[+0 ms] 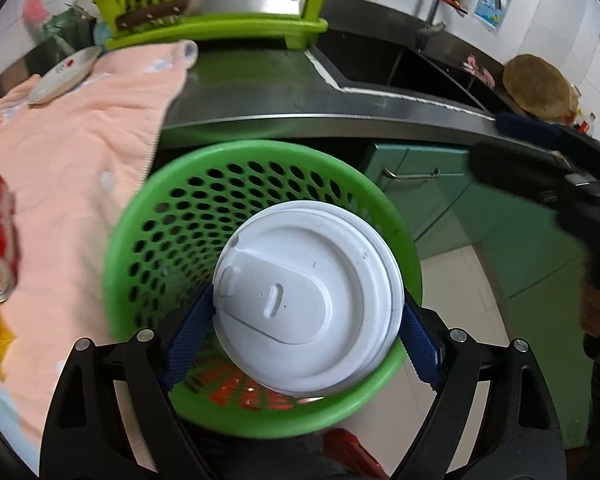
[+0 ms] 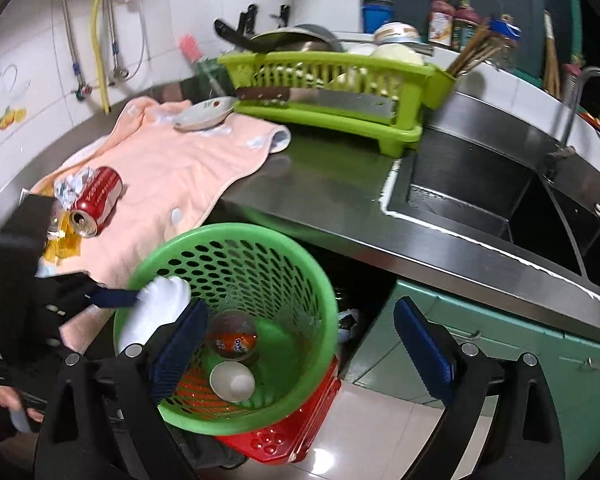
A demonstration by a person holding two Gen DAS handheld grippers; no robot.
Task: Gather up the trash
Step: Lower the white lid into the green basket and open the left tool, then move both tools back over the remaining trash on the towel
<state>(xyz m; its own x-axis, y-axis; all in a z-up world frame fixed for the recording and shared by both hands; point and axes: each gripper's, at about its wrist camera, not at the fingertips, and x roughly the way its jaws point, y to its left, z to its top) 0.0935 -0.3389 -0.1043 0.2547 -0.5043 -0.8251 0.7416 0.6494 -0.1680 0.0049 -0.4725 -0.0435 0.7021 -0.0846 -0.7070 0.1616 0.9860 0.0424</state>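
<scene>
- The round green perforated plastic waste basket (image 2: 236,320) stands on the floor tight against the front edge of the stainless-steel kitchen counter (image 2: 340,196), its rim lying below the counter's lip; a red plastic item (image 2: 296,432) sits under its near side.
- Above the basket mouth the room is open on the side toward the teal cabinet doors (image 2: 500,352) and the pale tiled floor (image 2: 380,432).
- The left gripper (image 1: 306,320) points down over the basket, its blue pads (image 1: 188,332) pinching a white lidded disposable cup (image 1: 308,300) by the sides, lid toward the camera.
- In the right wrist view that same cup (image 2: 156,308) hangs just inside the basket's near-left rim, above the bottom.
- The right gripper (image 2: 300,352) hovers over the basket's right rim with its fingers spread wide, nothing between them.
- On the basket floor lie a clear plastic cup with an orange label (image 2: 232,336) and a small white paper cup (image 2: 232,380).
- A peach-pink towel (image 2: 172,176) covers the counter's left part and droops over the edge beside the basket.
- On the towel lie a red drink can on its side (image 2: 96,200), crumpled foil (image 2: 72,186) touching it, and a yellow wrapper (image 2: 64,240) just beside.
- Farther back stand a lime-green dish rack (image 2: 332,92) with a cleaver (image 2: 320,100) across its front and a small white saucer (image 2: 204,114); the steel sink (image 2: 480,196) lies to the right.
</scene>
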